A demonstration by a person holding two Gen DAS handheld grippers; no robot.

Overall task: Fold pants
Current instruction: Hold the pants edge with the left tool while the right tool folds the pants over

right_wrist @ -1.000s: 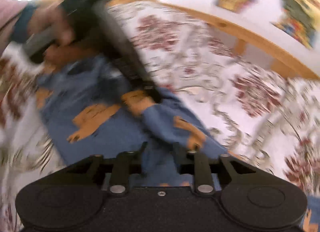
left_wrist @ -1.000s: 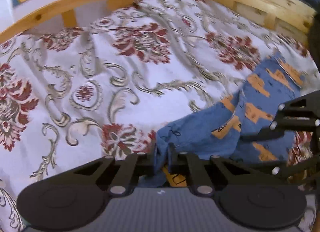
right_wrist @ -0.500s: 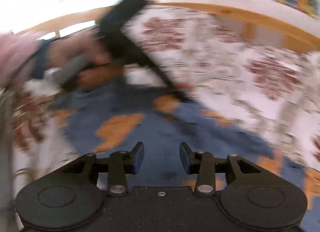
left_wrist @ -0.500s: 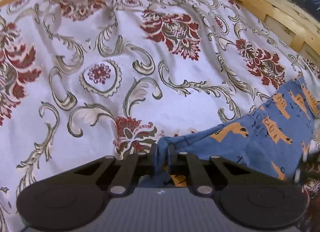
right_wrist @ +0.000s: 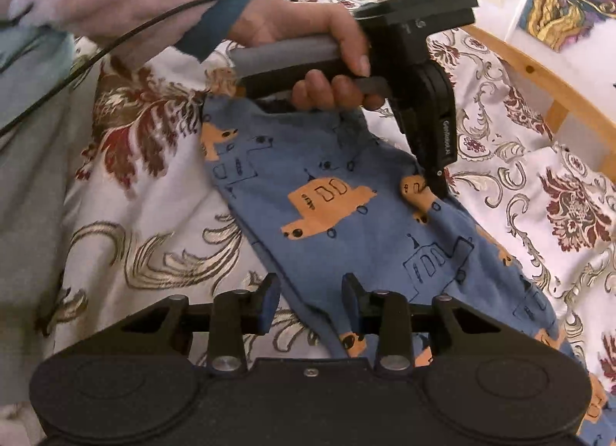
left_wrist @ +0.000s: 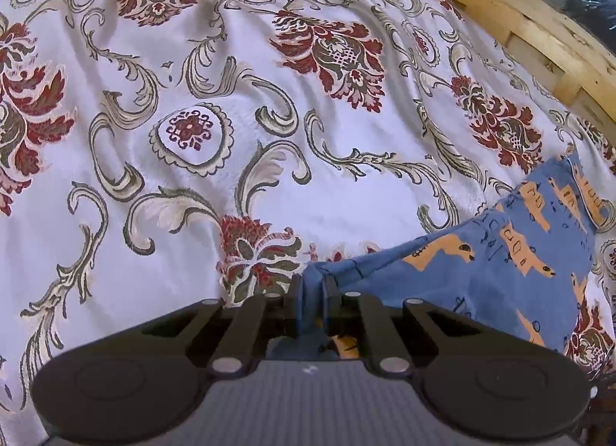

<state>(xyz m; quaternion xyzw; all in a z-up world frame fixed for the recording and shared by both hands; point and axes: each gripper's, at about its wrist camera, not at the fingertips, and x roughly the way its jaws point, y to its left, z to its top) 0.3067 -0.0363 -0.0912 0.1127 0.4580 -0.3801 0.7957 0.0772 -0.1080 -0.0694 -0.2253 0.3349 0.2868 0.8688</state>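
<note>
Pants [right_wrist: 346, 215], blue knit with orange vehicle prints, are lying across the floral bedspread [left_wrist: 269, 107], filling the centre of the right wrist view and running from lower centre to the right edge of the left wrist view. A wooden bed frame [left_wrist: 539, 34] is curving along the upper right of that view.

Left tongs [left_wrist: 312, 294] are pinching a bunched corner of the blue fabric, jaws pressed together on it at lower centre. In the right wrist view the same tool is reaching down from the upper right, a hand [right_wrist: 319, 61] is gripping its handle, and its tip is meeting the cloth at a pulled-up ridge.

Right tongs [right_wrist: 310, 303] are standing spread, with a hemmed edge of the pants passing between the jaws; they are not clamping it.

Handling judgement: the garment is looking light, thin and limp. It is draping and puckering wherever it is lifted, so it will likely sag and drag instead of holding a crease. The best hold is probably on a seam or hem corner, where the layers are thicker, with both layers taken together.
</note>
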